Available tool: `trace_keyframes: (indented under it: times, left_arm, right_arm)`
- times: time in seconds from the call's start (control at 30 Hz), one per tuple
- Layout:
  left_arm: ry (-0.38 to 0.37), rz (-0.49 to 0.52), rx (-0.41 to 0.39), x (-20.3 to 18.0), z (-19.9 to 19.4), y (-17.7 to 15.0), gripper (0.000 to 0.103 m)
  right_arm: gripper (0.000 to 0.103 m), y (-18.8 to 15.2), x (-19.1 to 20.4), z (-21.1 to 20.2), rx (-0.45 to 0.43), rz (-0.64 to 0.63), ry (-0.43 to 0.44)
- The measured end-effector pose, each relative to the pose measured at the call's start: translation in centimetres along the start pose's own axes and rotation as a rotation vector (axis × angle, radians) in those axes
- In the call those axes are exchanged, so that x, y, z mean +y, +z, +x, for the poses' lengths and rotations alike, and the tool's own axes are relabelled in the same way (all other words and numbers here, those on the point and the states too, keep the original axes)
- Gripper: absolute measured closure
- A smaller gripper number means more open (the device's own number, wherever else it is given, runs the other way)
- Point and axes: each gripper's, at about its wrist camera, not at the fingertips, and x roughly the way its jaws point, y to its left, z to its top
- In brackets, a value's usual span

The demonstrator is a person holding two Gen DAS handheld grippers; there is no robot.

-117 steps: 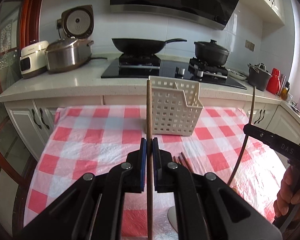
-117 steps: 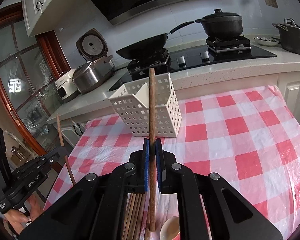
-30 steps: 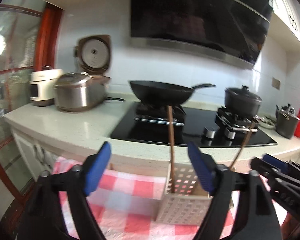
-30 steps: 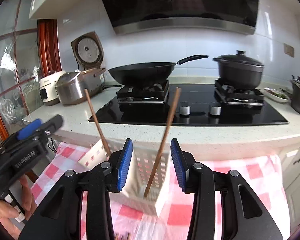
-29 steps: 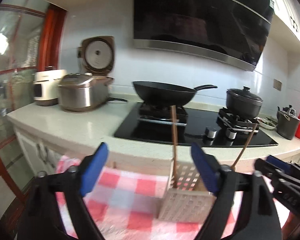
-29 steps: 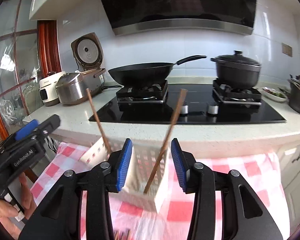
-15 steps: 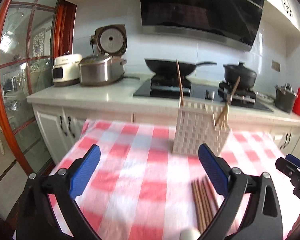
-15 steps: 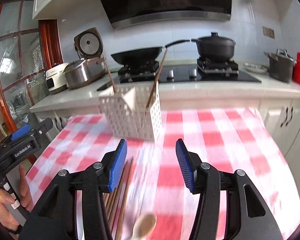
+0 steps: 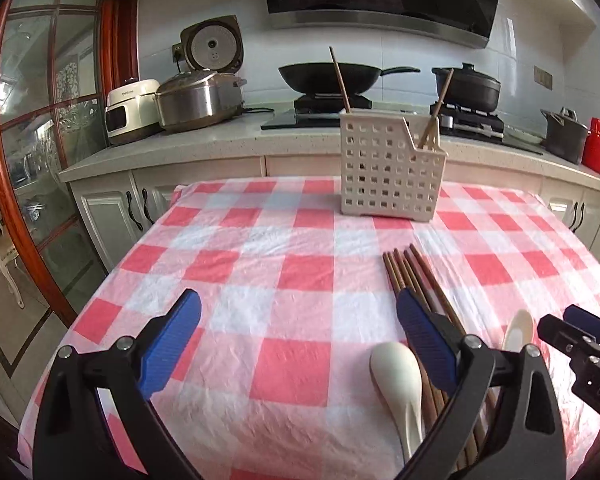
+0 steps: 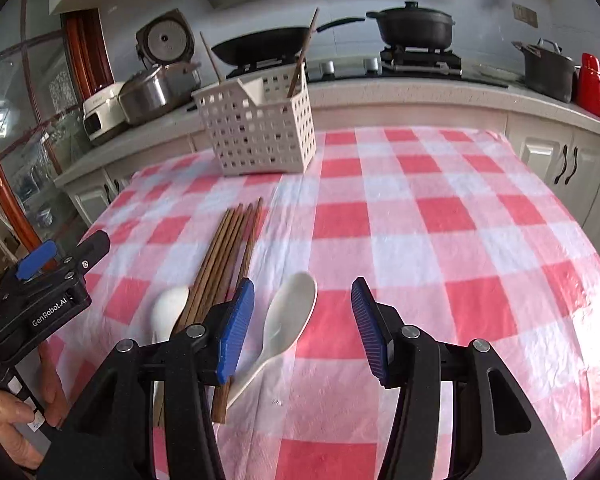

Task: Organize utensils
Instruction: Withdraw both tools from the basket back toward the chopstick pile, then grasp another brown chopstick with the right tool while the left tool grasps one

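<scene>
A white perforated basket (image 9: 388,172) (image 10: 260,132) stands at the far side of the checked table and holds two wooden chopsticks (image 9: 340,80) (image 10: 302,52), leaning apart. Several wooden chopsticks (image 9: 416,276) (image 10: 228,248) lie in a bundle on the cloth. Two white spoons lie beside the bundle: one (image 9: 398,384) (image 10: 168,312) on its left, one (image 9: 518,330) (image 10: 288,320) on its right. My left gripper (image 9: 296,344) is open and empty, low over the near cloth, its right finger over the bundle. My right gripper (image 10: 304,324) is open and empty, its jaws either side of the right spoon.
The red and white checked cloth (image 9: 260,280) covers the table. Behind it is a counter with a rice cooker (image 9: 198,96), a wok (image 9: 332,76), a black pot (image 9: 466,88), a grey pot (image 9: 564,140) and a red bottle (image 9: 594,144). A glass-fronted door (image 9: 28,160) stands at the left.
Both grippers let go of their chopsticks into the basket, opened, drew back from it and dropped low over the near cloth by the bundle and spoons.
</scene>
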Motion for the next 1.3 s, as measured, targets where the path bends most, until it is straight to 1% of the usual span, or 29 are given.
trace_keyframes:
  times: [0.13, 0.17, 0.2, 0.3, 0.4, 0.5, 0.63, 0.9, 1.13, 1.3]
  left_arm:
    - [0.007, 0.006, 0.017, 0.0, 0.5, -0.5, 0.008]
    - [0.009, 0.01, 0.019, -0.1, 0.6, -0.5, 0.008]
    - [0.015, 0.016, 0.017, -0.1, 0.6, -0.6, 0.008]
    - [0.019, 0.027, 0.015, 0.0, 0.7, -0.6, 0.011]
    - [0.021, 0.026, 0.005, 0.3, 0.4, -0.4, 0.011]
    - [0.02, 0.028, 0.001, 0.6, 0.4, -0.2, 0.011]
    - [0.005, 0.013, 0.017, 1.2, 0.9, -0.3, 0.013]
    - [-0.015, -0.003, 0.053, 1.8, 2.1, -0.5, 0.013]
    - [-0.031, -0.004, 0.069, 1.6, 2.3, -0.4, 0.013]
    - [-0.039, -0.013, 0.098, 1.7, 2.8, -0.1, 0.018]
  right_arm:
    - [0.054, 0.7, 1.3, 0.6, 0.011, -0.03, 0.029]
    - [0.056, 1.2, 1.6, 0.8, 0.014, -0.039, 0.038]
    - [0.063, 1.6, 2.1, 1.3, 0.023, -0.053, 0.045]
    - [0.074, 2.8, 3.7, 3.2, 0.064, -0.103, 0.057]
    - [0.082, 3.6, 4.6, 5.2, 0.108, -0.111, 0.06]
    - [0.087, 4.2, 5.3, 7.2, 0.143, -0.113, 0.053]
    - [0.089, 4.6, 5.4, 9.2, 0.187, -0.116, 0.026]
    - [0.09, 5.3, 5.7, 11.7, 0.258, -0.159, -0.025]
    - [0.091, 5.9, 6.3, 12.6, 0.262, -0.196, -0.052]
    - [0.092, 6.1, 6.7, 13.1, 0.258, -0.217, -0.06]
